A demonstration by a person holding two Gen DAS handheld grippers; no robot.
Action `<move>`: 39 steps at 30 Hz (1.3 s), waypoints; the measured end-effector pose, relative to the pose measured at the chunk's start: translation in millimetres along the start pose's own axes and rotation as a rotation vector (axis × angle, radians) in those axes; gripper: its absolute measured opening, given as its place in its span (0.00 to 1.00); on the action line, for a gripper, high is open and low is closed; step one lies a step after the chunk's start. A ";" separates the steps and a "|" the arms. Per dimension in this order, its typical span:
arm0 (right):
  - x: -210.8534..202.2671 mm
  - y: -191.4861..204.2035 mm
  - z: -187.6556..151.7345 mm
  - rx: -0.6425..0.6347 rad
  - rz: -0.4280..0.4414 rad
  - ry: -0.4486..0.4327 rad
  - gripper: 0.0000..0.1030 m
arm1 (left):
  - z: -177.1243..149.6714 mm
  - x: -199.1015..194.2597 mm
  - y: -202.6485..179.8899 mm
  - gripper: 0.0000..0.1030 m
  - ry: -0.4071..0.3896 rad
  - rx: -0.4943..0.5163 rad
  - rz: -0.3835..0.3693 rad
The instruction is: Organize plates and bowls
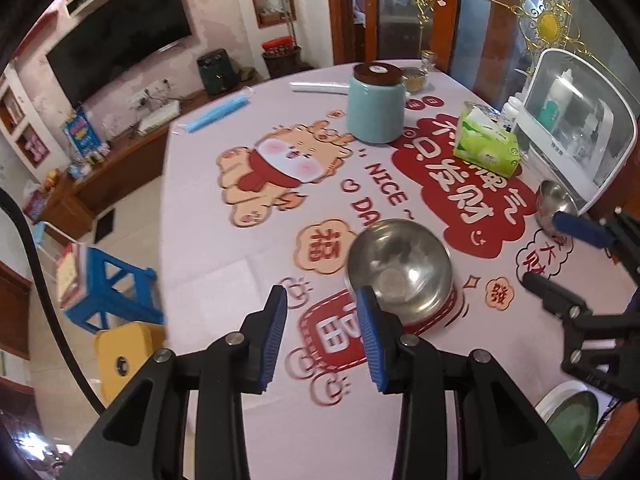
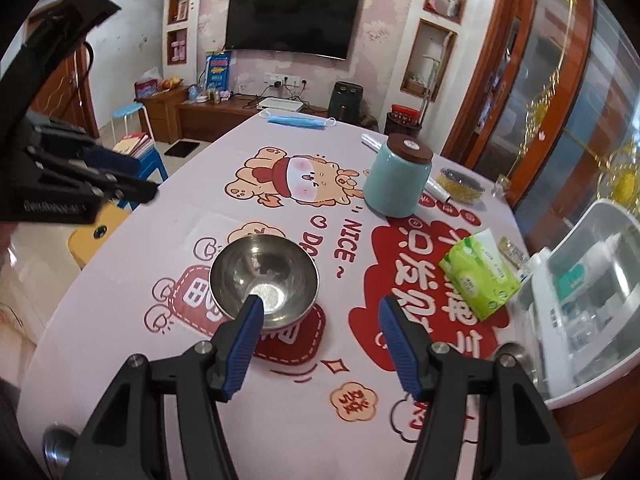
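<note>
A steel bowl (image 1: 400,266) (image 2: 264,276) stands upright on the printed tablecloth (image 1: 240,272). My left gripper (image 1: 322,338) is open and empty, just in front of the bowl and slightly left of it. My right gripper (image 2: 320,344) is open and empty, its left fingertip at the bowl's near rim; it also shows in the left wrist view (image 1: 560,252). A second steel bowl (image 1: 554,202) lies on its side at the right by the white case. A steel plate (image 1: 572,420) sits at the table's near right edge. Steel rims show at the right wrist view's lower corners (image 2: 58,448).
A teal jar with a brown lid (image 1: 374,102) (image 2: 398,178), a green tissue pack (image 1: 486,142) (image 2: 480,276) and a white clear-fronted case (image 1: 576,128) (image 2: 592,292) stand on the table. A blue face mask (image 1: 218,114) lies at the far edge. Stools (image 1: 116,300) stand left of the table.
</note>
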State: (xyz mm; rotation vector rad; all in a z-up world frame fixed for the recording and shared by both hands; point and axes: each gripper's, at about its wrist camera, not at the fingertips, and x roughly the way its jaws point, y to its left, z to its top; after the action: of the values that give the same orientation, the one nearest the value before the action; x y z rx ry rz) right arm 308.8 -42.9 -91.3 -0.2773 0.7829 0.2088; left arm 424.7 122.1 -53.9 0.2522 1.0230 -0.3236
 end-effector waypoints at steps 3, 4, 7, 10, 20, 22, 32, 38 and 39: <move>13.9 -3.0 -2.4 0.042 0.011 0.002 0.59 | 2.6 23.7 -3.3 0.34 0.015 -0.021 -0.041; 17.1 -3.9 -3.4 0.054 0.017 0.002 0.59 | 2.5 30.2 -4.0 0.34 0.020 -0.028 -0.052; 29.5 -6.3 -6.0 0.086 0.041 0.002 0.59 | 0.5 55.0 -5.4 0.34 0.045 -0.057 -0.090; 43.4 -6.1 -9.5 0.107 0.063 0.013 0.59 | -4.3 73.7 -5.4 0.34 0.066 -0.079 -0.108; 81.0 -3.6 -26.4 0.201 0.119 0.075 0.59 | -16.4 121.6 -3.3 0.44 0.110 -0.172 -0.178; 87.2 -3.8 -31.0 0.231 0.139 0.092 0.59 | -18.4 129.7 -4.6 0.44 0.120 -0.183 -0.194; 104.0 -1.1 -40.8 0.328 0.180 0.116 0.59 | -28.7 154.9 -8.4 0.44 0.155 -0.217 -0.268; 113.9 -2.0 -44.5 0.386 0.190 0.126 0.52 | -38.8 163.8 -1.7 0.44 0.174 -0.275 -0.338; 116.0 -2.0 -45.5 0.396 0.196 0.129 0.51 | -40.4 165.5 -0.9 0.44 0.175 -0.283 -0.346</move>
State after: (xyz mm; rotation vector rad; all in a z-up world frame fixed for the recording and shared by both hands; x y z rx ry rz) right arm 359.3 -49.9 -205.0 0.1626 0.9606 0.2167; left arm 471.9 111.5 -217.2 -0.1576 1.2725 -0.4694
